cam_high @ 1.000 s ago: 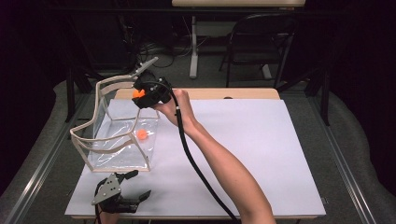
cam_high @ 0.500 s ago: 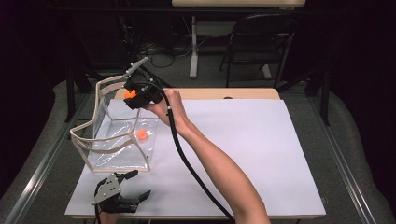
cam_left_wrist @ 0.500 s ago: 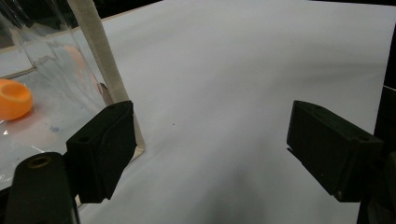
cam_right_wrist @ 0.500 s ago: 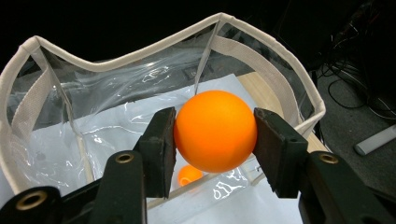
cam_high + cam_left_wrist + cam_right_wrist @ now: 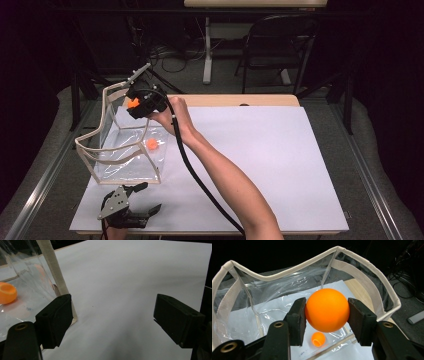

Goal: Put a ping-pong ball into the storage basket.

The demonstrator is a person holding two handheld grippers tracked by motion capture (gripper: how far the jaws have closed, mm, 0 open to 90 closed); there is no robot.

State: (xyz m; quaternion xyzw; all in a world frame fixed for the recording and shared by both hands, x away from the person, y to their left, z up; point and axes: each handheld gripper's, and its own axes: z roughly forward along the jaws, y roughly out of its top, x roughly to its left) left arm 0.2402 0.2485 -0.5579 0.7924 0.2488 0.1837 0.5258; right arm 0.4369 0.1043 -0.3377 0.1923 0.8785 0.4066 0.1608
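A clear plastic bag [image 5: 125, 155] with beige trim stands open on the left of the white sheet [image 5: 260, 150]. My right gripper [image 5: 327, 312] is shut on an orange ball [image 5: 327, 310] and holds it above the bag's far rim [image 5: 287, 272]. From above, that ball [image 5: 133, 103] shows as an orange spot on the right gripper [image 5: 136, 104]. A second, dented orange ball [image 5: 151, 144] lies on the bag's floor [image 5: 318, 338]. My left gripper [image 5: 150, 196] rests near the front edge, open, with bare sheet between its jaws [image 5: 112, 317]; the bag's corner [image 5: 53, 275] is beside its left jaw.
A wooden table edge [image 5: 240, 100] runs behind the sheet. A dark chair [image 5: 280, 45] and a table leg [image 5: 207, 50] stand farther back, with cables on the floor. The right gripper's black cable [image 5: 195, 175] trails along the forearm.
My right hand has carried the orange ball leftward, from beside the bag's right wall to above its far rim. The left gripper has not moved.
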